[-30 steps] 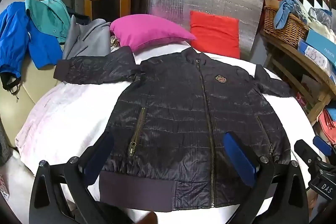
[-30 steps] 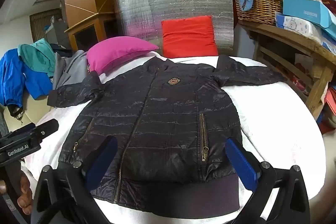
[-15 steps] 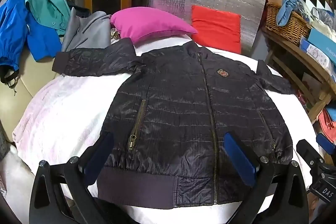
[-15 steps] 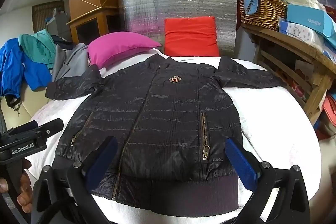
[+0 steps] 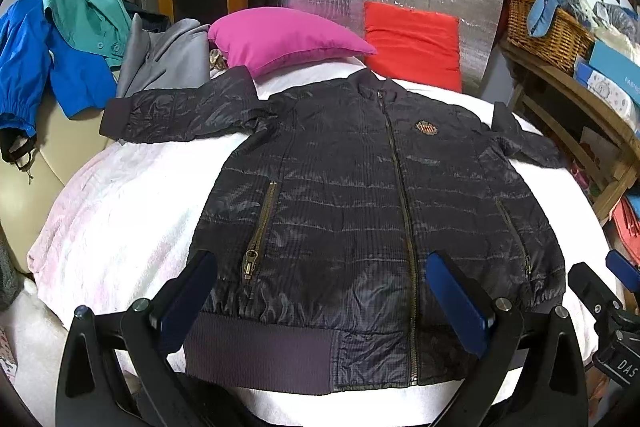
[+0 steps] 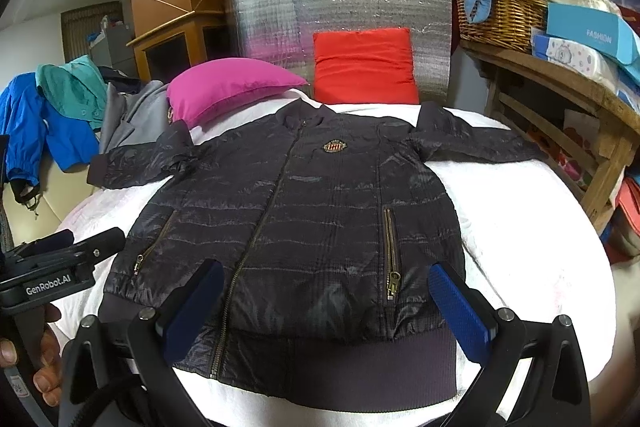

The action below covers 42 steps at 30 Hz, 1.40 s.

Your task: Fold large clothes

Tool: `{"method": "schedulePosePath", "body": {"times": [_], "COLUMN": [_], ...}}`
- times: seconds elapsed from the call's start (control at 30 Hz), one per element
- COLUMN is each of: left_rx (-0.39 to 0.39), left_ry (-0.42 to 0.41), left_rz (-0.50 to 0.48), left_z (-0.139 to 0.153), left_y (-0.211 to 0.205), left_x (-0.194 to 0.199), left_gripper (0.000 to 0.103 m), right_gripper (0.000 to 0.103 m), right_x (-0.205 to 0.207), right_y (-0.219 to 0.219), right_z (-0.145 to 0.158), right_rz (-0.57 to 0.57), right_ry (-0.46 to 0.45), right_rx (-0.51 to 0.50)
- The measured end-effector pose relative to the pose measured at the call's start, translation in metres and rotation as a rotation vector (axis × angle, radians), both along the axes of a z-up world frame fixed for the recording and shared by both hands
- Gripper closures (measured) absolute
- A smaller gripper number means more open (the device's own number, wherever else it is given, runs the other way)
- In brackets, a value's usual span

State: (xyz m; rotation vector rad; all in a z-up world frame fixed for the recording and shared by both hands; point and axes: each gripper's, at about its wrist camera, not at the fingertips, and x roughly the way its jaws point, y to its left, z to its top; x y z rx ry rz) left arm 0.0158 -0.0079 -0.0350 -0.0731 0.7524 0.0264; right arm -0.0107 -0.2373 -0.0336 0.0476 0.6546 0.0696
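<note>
We see a dark quilted zip-front jacket lying flat, face up and zipped, on a white fleecy bed cover, its sleeves spread to either side and its collar toward a magenta pillow and a red square cushion. Our left gripper hovers near the ribbed hem, its blue-padded fingers spread wide and holding nothing; the left pocket zipper and centre zip show between them. Our right gripper likewise has its fingers wide apart and empty, hovering near the hem, with the right pocket zipper lying between them. We cannot tell whether either touches the fabric.
</note>
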Motion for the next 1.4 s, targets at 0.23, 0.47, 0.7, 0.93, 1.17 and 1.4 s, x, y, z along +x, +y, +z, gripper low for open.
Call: {"method": "schedulePosePath", "body": {"times": [0.23, 0.47, 0.7, 0.93, 1.17, 1.4], "left_rx": [0.005, -0.011, -0.036, -0.053, -0.052, -0.051], "left_ry": [0.003, 0.004, 0.010, 0.014, 0.016, 0.018], "left_rz": [-0.008, -0.005, -0.005, -0.008, -0.017, -0.015], "left_z": [0.000, -0.001, -0.005, -0.008, -0.010, -0.011], "left_y": [-0.004, 0.000, 0.004, 0.006, 0.004, 0.005], "left_x": [-0.002, -0.003, -0.005, -0.005, -0.006, -0.006], "left_gripper": [0.000, 0.000, 0.000, 0.000, 0.000, 0.000], "right_gripper": [0.000, 0.000, 0.000, 0.000, 0.000, 0.000], "right_x": [-0.002, -0.003, -0.001, -0.003, -0.004, -0.003], "right_y": [-0.005, -0.001, 0.009, 0.014, 0.015, 0.017], "right_z": [-0.005, -0.001, 0.002, 0.000, 0.000, -0.001], "right_rz": [-0.003, 0.000, 0.009, 0.011, 0.011, 0.014], "right_ry": [0.009, 0.007, 0.012, 0.022, 0.020, 0.022], "right_rx": [0.008, -0.012, -0.040, -0.057, -0.061, -0.056]}}
